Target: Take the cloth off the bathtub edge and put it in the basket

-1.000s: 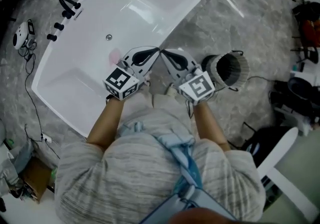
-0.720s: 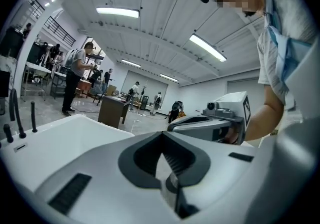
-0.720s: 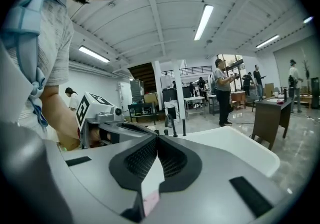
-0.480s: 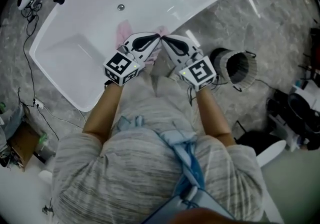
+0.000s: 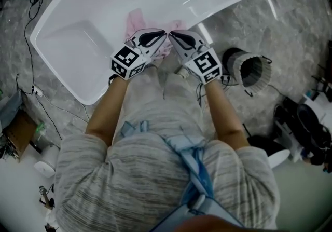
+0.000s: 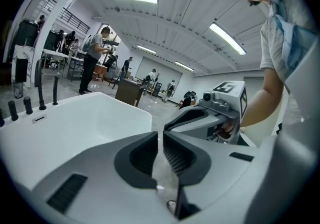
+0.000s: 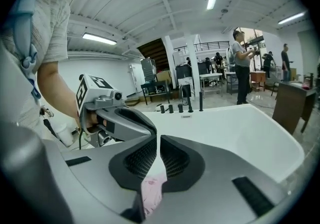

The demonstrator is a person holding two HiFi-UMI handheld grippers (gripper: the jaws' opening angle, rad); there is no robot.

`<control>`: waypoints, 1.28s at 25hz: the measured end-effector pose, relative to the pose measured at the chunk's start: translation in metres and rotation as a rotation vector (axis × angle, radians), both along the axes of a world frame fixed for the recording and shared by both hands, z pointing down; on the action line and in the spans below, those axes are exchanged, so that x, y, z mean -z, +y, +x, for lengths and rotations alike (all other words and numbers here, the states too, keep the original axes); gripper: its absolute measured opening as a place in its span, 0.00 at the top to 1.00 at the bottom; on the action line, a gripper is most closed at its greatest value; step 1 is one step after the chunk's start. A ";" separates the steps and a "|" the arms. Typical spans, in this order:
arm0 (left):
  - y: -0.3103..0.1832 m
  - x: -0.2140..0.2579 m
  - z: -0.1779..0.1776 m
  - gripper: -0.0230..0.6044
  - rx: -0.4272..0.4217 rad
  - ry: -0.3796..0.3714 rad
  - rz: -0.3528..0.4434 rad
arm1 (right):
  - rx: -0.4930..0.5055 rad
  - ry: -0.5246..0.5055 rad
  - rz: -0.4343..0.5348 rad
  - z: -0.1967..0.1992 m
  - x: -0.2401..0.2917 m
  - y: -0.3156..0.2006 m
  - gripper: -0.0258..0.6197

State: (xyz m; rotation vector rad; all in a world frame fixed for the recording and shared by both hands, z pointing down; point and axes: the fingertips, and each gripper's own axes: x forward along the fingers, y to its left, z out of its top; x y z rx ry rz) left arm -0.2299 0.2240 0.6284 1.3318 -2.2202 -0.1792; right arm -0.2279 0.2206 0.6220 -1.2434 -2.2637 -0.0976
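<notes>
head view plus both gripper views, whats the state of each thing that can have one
left gripper: shut, nothing between its jaws
right gripper: shut, nothing gripped
bathtub: no water seen
cloth: crumpled, draped over the bathtub edge
basket: upright on the floor, top open
</notes>
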 end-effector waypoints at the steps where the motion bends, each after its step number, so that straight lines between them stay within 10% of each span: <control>1: 0.004 -0.010 0.002 0.94 0.001 0.011 -0.020 | 0.017 0.014 0.022 0.002 -0.010 0.002 0.95; 14: 0.060 -0.153 0.075 0.43 -0.183 0.203 -0.397 | 0.354 0.174 0.436 0.044 -0.151 0.000 0.66; 19: 0.072 -0.207 0.104 0.43 -0.227 0.321 -0.483 | 0.504 0.235 0.577 0.060 -0.200 -0.010 0.50; 32: 0.098 -0.292 0.148 0.43 -0.308 0.490 -0.789 | 0.767 0.202 0.901 0.064 -0.275 -0.039 0.50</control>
